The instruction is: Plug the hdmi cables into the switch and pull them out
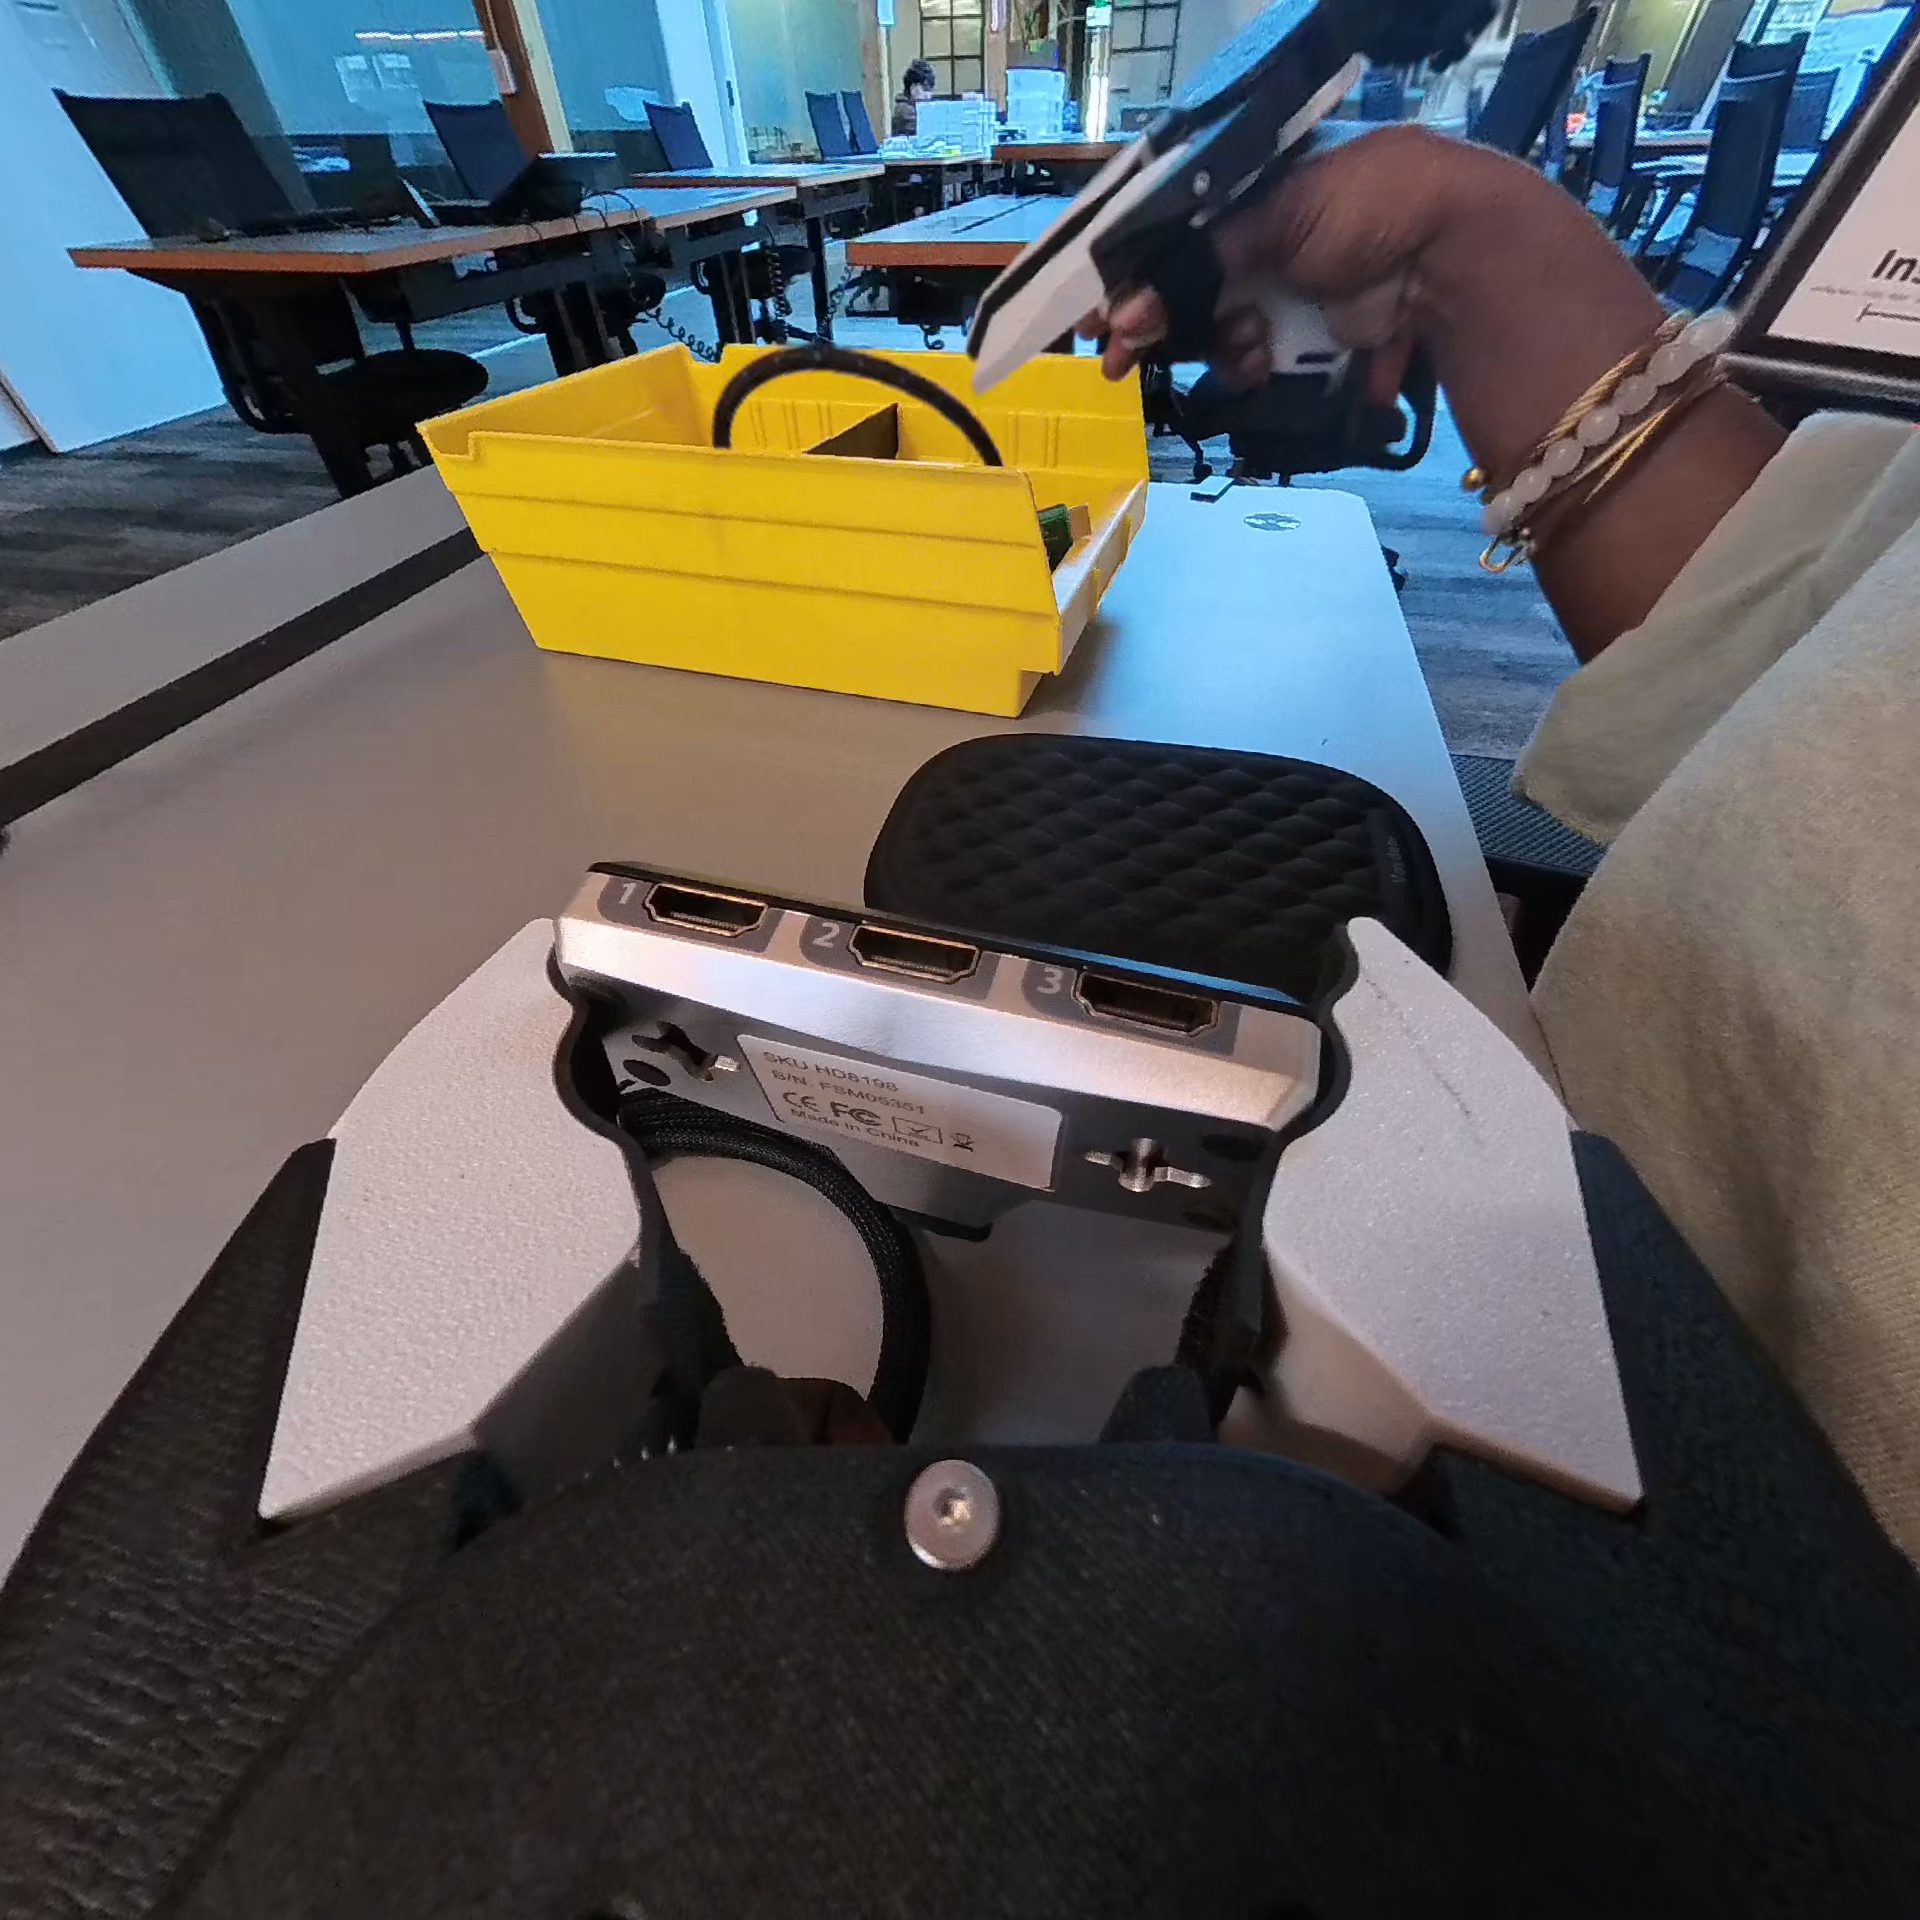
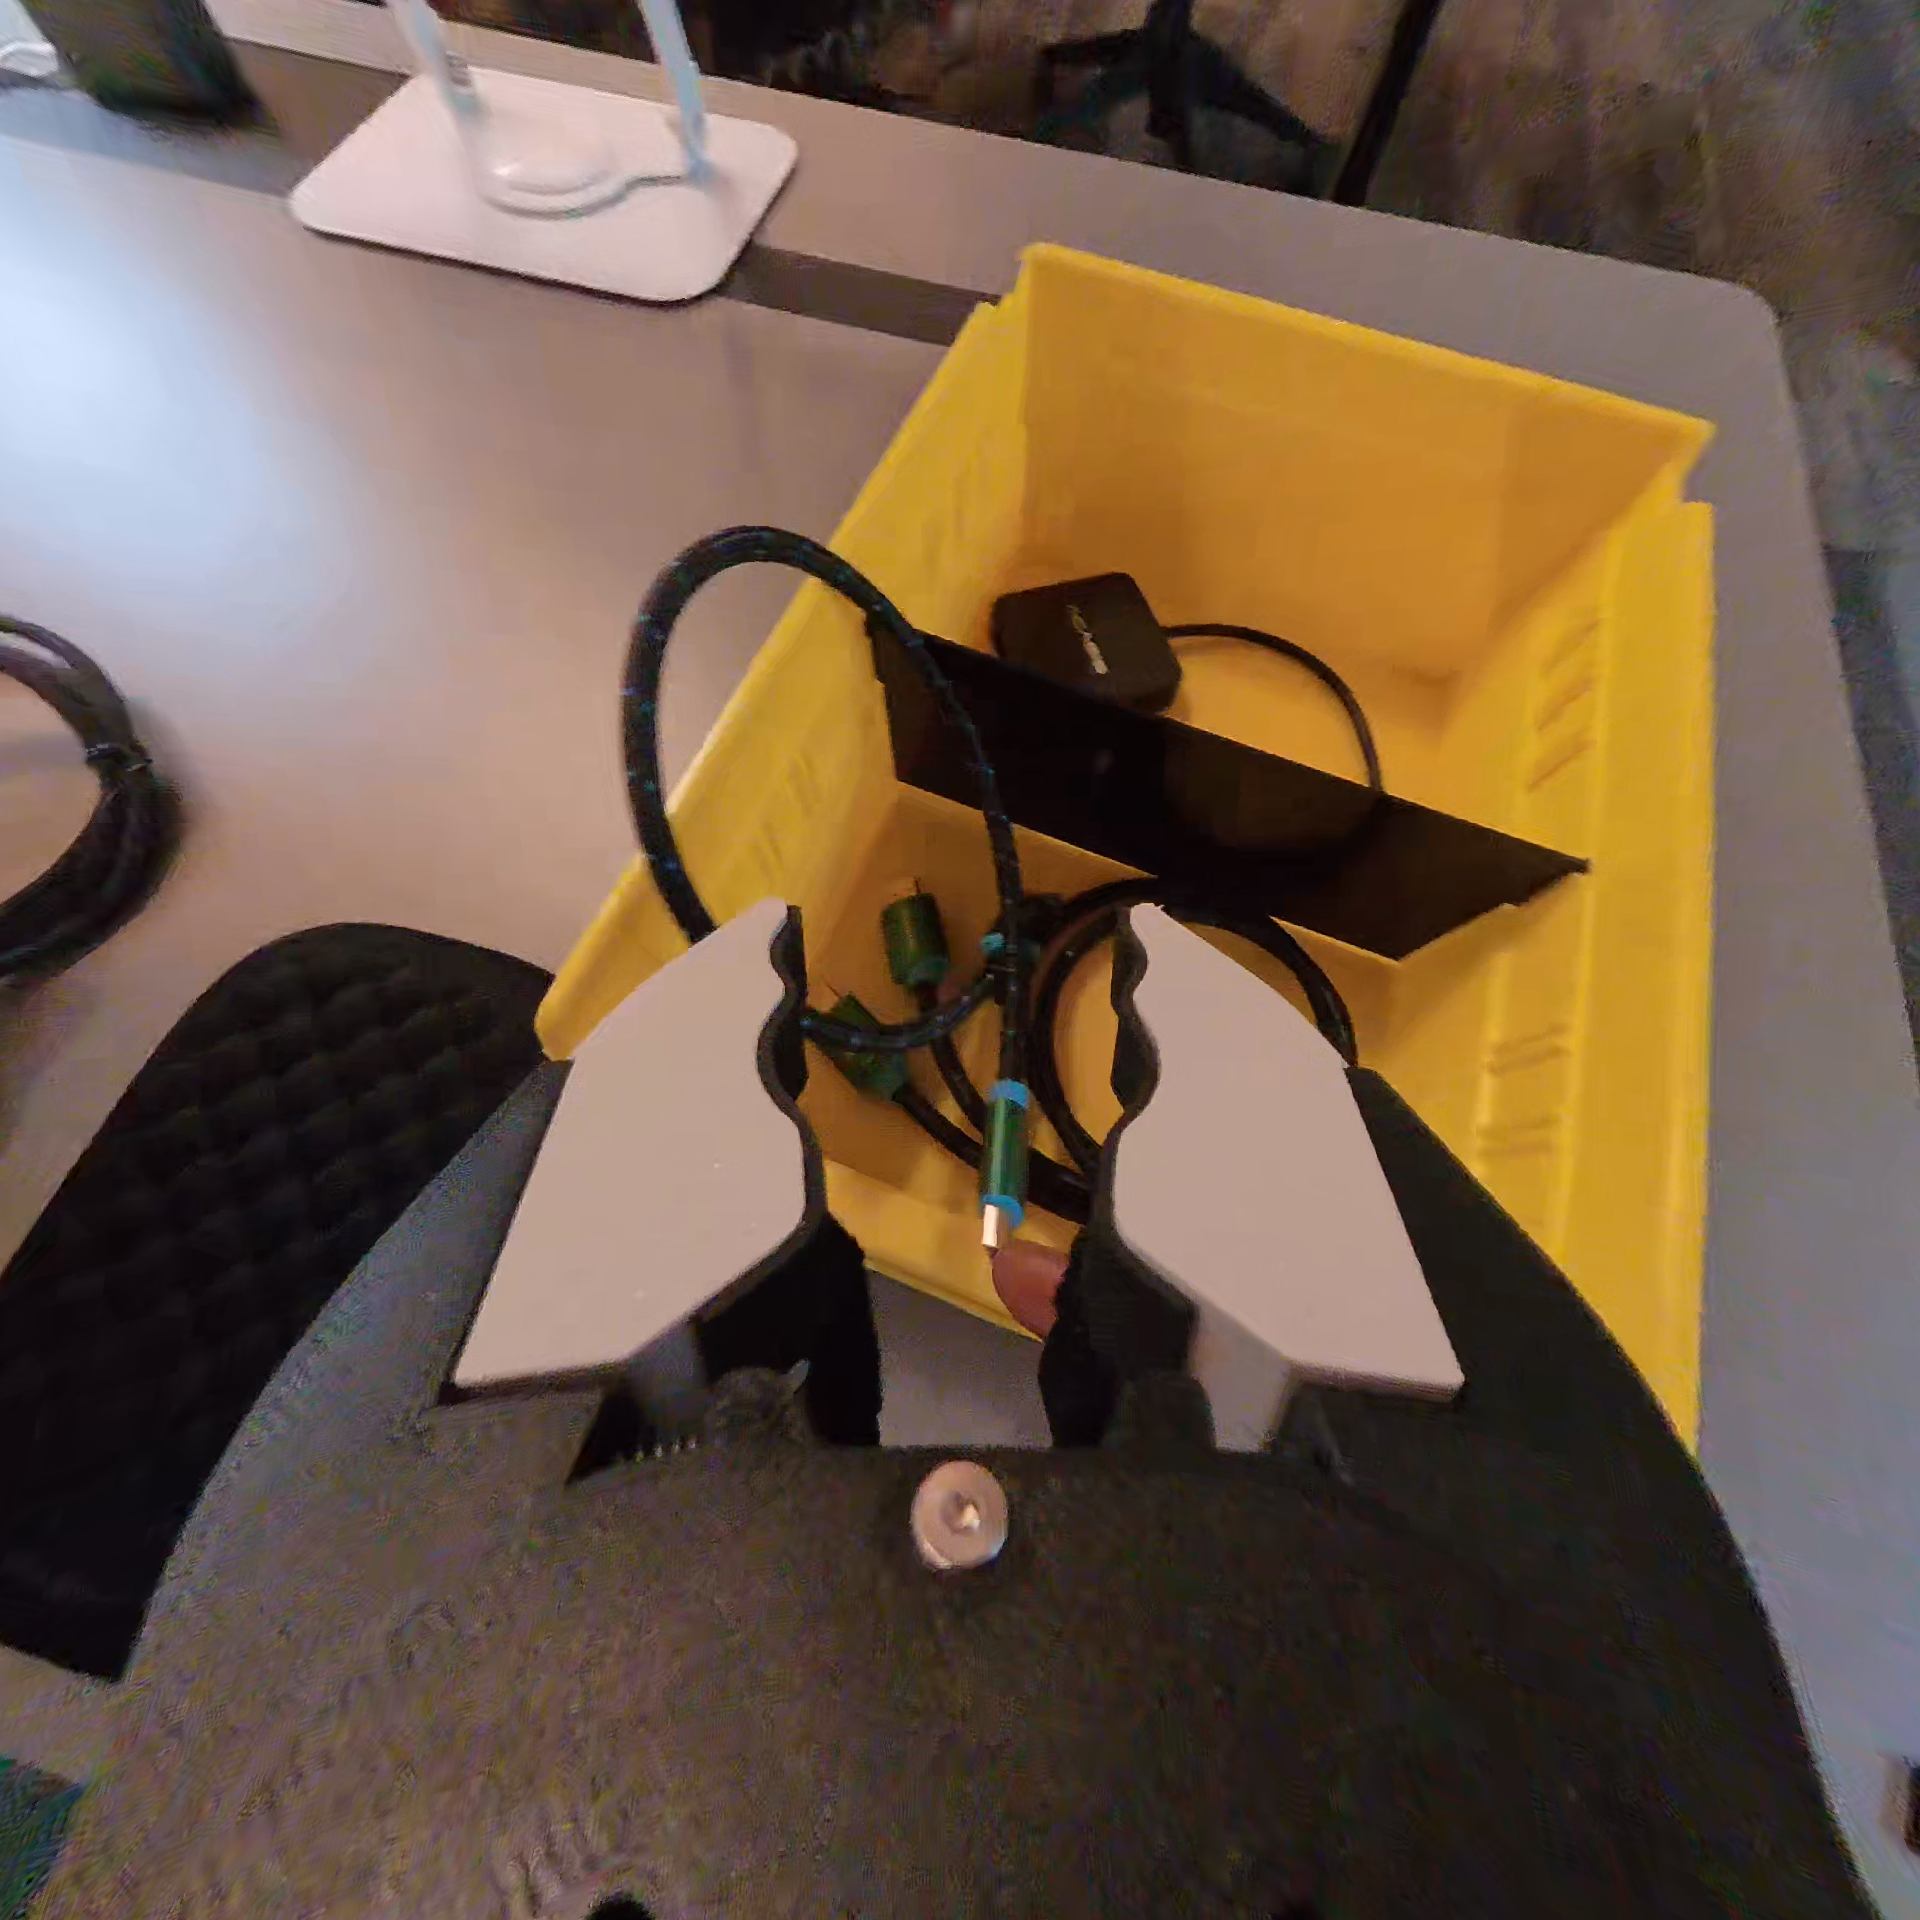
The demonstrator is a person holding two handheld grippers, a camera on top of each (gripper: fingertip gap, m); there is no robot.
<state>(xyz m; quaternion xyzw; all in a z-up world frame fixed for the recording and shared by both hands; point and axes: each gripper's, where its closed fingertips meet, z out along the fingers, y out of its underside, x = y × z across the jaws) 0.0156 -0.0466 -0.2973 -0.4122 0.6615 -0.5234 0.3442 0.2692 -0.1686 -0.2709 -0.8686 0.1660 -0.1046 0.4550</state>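
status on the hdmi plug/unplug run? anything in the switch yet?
Done: the left gripper holds the switch, jaws shut on its sides. All three numbered ports show empty, so no plugging is visible. In hand: the right gripper, jaws open and holding nothing, hovers over the yellow bin, above a green-ended cable in the near compartment. Left: grab a cable, plug, pull out.

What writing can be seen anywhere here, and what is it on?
I won't quote writing; here is where it stands.
Switch: white sticker on its underside; a mark beside each port.
Black wrist rest: small side logo.
Black box in the yellow bin: logo.
White sign at right: print, cut off.
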